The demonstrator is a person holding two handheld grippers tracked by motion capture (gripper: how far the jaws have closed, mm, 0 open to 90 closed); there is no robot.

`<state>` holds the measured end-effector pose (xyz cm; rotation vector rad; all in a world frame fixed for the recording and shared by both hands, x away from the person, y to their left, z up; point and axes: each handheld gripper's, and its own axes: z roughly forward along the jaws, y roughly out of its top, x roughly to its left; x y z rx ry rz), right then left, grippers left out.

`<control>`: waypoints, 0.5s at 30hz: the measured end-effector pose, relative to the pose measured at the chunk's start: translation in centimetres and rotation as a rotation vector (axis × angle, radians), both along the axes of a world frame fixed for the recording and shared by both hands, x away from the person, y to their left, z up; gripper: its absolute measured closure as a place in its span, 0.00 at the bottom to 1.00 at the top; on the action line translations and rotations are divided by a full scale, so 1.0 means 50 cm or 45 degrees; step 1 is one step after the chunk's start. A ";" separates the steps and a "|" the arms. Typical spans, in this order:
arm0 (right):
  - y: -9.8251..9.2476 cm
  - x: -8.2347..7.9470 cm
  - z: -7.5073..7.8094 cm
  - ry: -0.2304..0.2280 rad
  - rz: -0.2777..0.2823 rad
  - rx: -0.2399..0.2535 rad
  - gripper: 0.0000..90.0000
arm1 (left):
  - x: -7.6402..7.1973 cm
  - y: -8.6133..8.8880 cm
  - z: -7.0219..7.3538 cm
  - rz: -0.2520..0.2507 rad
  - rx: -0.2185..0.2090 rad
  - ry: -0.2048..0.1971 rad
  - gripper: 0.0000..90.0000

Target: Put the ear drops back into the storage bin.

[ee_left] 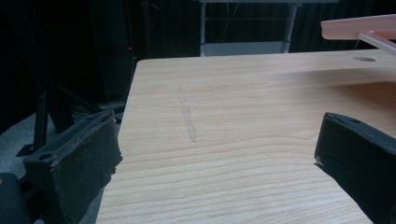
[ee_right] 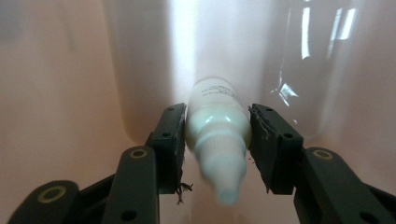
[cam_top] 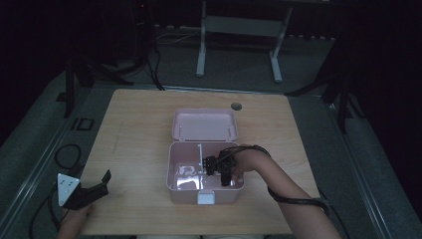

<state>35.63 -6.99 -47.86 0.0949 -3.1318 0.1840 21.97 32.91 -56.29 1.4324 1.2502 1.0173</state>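
Our left gripper point(cam_top: 99, 185) waits on the pale wooden table point(cam_top: 139, 129), jaws spread, holding nothing. Inside the open pink plastic box point(cam_top: 179, 186), our right gripper point(ee_right: 218, 135) pinches the small white dropper bottle point(ee_right: 217, 123); we judge letting go is what's left.

Black two-jaw left gripper point(cam_top: 102, 183) carries a grey three-cornered plate; black right gripper point(ee_right: 217, 135) has brass-ringed screw holes, trailing cable.
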 end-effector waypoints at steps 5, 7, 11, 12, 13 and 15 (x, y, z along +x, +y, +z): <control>-0.003 -0.006 0.032 -0.023 0.005 0.033 0.62 | 0.000 0.000 0.000 0.001 0.001 -0.002 0.00; -0.006 -0.008 0.047 -0.027 0.006 0.050 0.60 | 0.000 0.000 0.000 0.001 0.000 0.000 0.00; -0.012 -0.009 0.070 -0.053 -0.012 0.071 0.59 | 0.000 0.000 0.000 0.001 0.001 0.000 0.00; -0.015 -0.010 0.078 -0.050 -0.020 0.082 0.59 | 0.000 0.000 0.000 0.001 0.001 0.000 0.00; -0.015 -0.010 0.078 -0.050 -0.020 0.082 0.59 | 0.000 0.000 0.000 0.002 0.001 0.000 0.00; -0.030 -0.017 0.112 -0.064 -0.014 0.140 0.59 | 0.000 0.000 0.000 0.002 0.001 0.000 0.00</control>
